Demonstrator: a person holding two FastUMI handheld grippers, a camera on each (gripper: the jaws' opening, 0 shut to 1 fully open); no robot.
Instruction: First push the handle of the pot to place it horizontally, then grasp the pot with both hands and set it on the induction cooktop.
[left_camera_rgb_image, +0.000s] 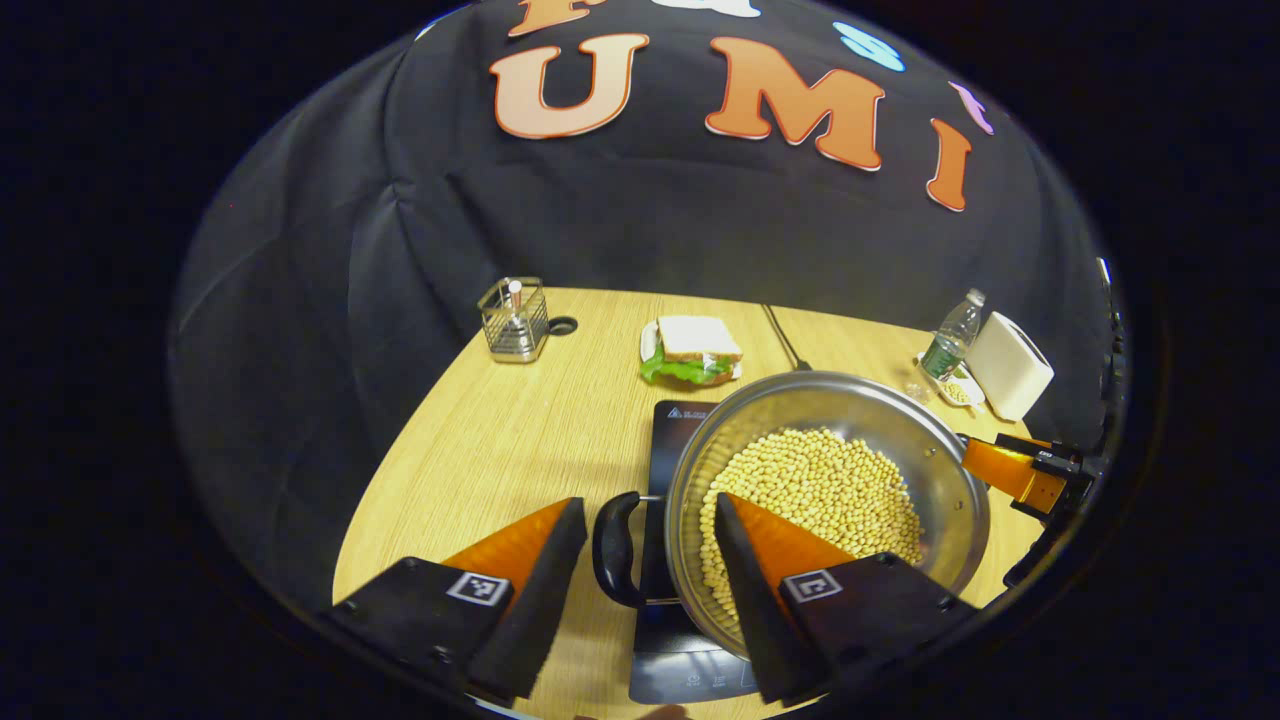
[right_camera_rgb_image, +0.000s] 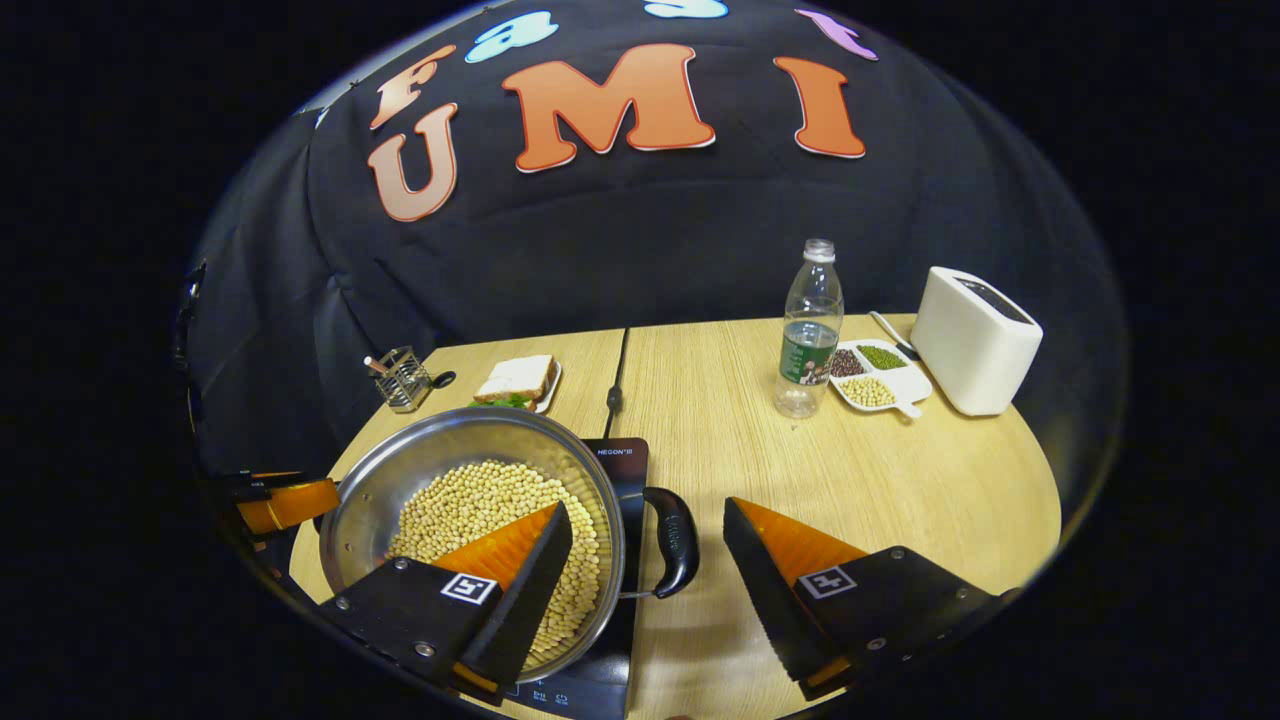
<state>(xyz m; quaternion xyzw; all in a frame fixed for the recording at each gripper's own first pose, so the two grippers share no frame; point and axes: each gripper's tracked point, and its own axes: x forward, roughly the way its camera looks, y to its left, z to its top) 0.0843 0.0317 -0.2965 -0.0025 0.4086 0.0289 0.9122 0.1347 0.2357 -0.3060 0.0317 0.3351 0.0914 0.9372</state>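
In the left gripper view, the left gripper (left_camera_rgb_image: 650, 560) is being held with its fingers apart, one on either side of the pot's black handle (left_camera_rgb_image: 615, 550) and not pressing on it; the inner finger is reaching over the rim, above the beans. The pot (left_camera_rgb_image: 935, 470), a steel pan filled with pale yellow beans (left_camera_rgb_image: 830, 480), is being carried by the induction cooktop (left_camera_rgb_image: 675, 420), which is lying near the front edge of the table (left_camera_rgb_image: 500, 450). The right gripper (left_camera_rgb_image: 1030, 475) is being seen at the pot's far side, orange and black, close to the rim; whether it is parted or closed cannot be told from here. Toward the back edge a wire basket (left_camera_rgb_image: 513, 320) and a sandwich (left_camera_rgb_image: 695, 350) are being shown, with a bottle (left_camera_rgb_image: 953, 335) and a white toaster (left_camera_rgb_image: 1010, 365) toward the back right corner. In the right gripper view, the right gripper (right_camera_rgb_image: 645, 560) is likewise being held spread, its fingers flanking the pot's other black handle (right_camera_rgb_image: 675, 540) without gripping it, one finger lying over the beans (right_camera_rgb_image: 470, 500). The pot (right_camera_rgb_image: 370, 490) is being seen resting on the cooktop (right_camera_rgb_image: 625, 455) near the table's (right_camera_rgb_image: 900, 500) front left corner, the left gripper (right_camera_rgb_image: 285, 500) showing beyond it. The bottle (right_camera_rgb_image: 810, 330), a divided dish (right_camera_rgb_image: 880, 375) and the toaster (right_camera_rgb_image: 975, 340) are being seen toward the back right.
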